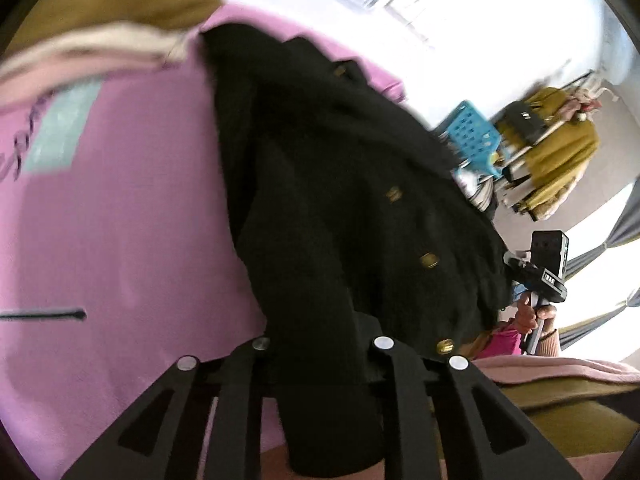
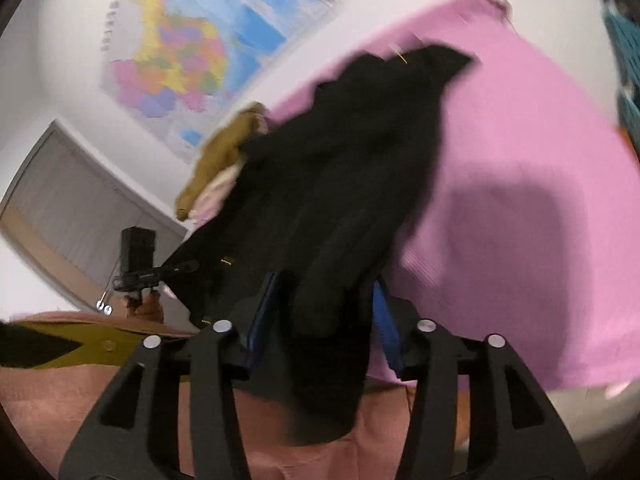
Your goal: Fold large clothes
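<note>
A black coat with gold buttons (image 1: 344,208) hangs lifted over a pink surface (image 1: 132,216). My left gripper (image 1: 320,344) is shut on one bunched edge of the coat, and the cloth drapes down between its fingers. My right gripper (image 2: 324,300) is shut on another part of the same black coat (image 2: 352,168), which stretches away from its blue-padded fingers (image 2: 262,312). The right gripper also shows in the left wrist view (image 1: 540,276), held by a hand at the coat's far edge. The left gripper shows in the right wrist view (image 2: 140,268).
An olive and cream garment (image 1: 120,12) lies bunched at the far edge of the pink surface, also in the right wrist view (image 2: 216,160). A blue basket (image 1: 476,136) and a rack with a mustard garment (image 1: 556,148) stand beyond. A map (image 2: 188,40) hangs on the wall.
</note>
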